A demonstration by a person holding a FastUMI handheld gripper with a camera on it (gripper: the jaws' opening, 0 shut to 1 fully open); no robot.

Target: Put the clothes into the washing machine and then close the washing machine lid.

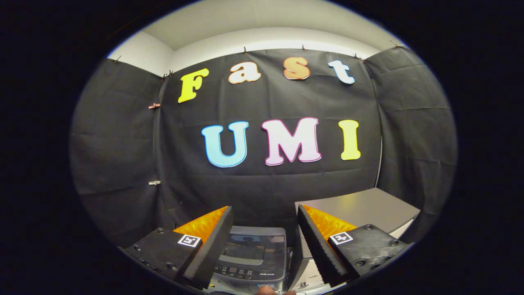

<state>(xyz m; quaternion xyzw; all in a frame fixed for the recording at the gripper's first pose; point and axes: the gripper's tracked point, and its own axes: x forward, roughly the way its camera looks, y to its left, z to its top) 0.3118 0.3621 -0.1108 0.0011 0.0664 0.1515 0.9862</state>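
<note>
Hovering high in the booth, the hand-held gripper has its two fingers spread wide apart with nothing between them but open air, gripping nothing at all. Down in that gap, just ahead of and below the fingers, sits the washing machine, a grey top-loader seen from above and in front. Its lid lies down flat over the tub, dark and glossy, catching blurred reflections, and a control panel with small buttons runs along the near edge. Plenty of free space lies above the machine, all the way up the black cloth wall behind it. On the machine's right, standing close beside it with only a narrow dark slot between, is a pale grey desk whose flat top sits higher than the washer's lid; its near corner and front edge pass behind the right finger. To the left of the machine the black cloth of the side wall hangs near, with small clips on its seam. At the very bottom, just before the control panel, a fingertip of a person peeks up. Whether any clothes are inside the tub cannot be told, since the lid covers it.
</note>
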